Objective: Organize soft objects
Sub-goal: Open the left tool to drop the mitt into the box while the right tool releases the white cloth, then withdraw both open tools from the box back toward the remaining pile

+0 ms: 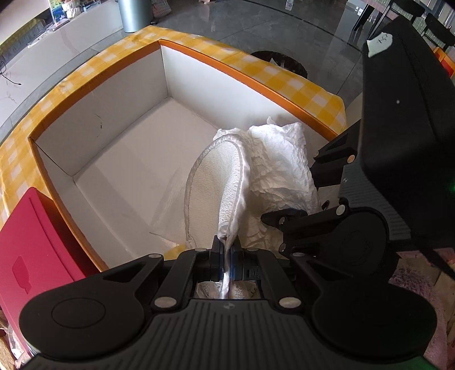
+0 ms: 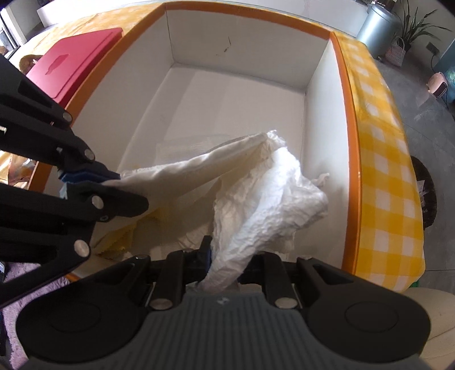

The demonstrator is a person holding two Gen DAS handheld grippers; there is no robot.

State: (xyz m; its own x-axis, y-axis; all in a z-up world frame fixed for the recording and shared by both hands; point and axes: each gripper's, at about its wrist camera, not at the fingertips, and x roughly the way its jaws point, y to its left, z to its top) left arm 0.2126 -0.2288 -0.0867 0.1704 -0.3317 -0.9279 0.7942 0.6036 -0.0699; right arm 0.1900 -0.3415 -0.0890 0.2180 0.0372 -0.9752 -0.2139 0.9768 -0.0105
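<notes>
- White crinkled fabric, a soft item [image 1: 273, 170] with a stitched oval pad, fills the lower centre of the left wrist view; we see it hanging over the white inside of the box [image 1: 113, 136], towards the box's lower right part.
- In this view our left gripper [image 1: 226, 256] sits at the bottom centre, its fingers pressed together on a thin fold of the soft item.
- Our right gripper [image 1: 287, 219] comes in from the right of the frame; its tip disappears behind the crumpled fabric, so from here we cannot tell how its fingers stand.
- The box has an orange rim and stands on a yellow checked cloth [image 1: 284, 76]; a red lid [image 1: 37, 242] lies at the lower left of the frame, just beside the box.
- A grey bin [image 1: 133, 14] stands at the top of the frame on the floor beyond.
- In the right wrist view, the right gripper [image 2: 224, 267] at the bottom centre pinches a bunched end of the soft item [image 2: 270, 199], which spreads up into the middle of the box [image 2: 241, 85].
- The left gripper [image 2: 93, 182] enters from the left edge, closed on a flatter flap of the same fabric.
- The red lid [image 2: 76, 57] shows at the upper left, the yellow checked cloth [image 2: 381, 142] down the right side.
</notes>
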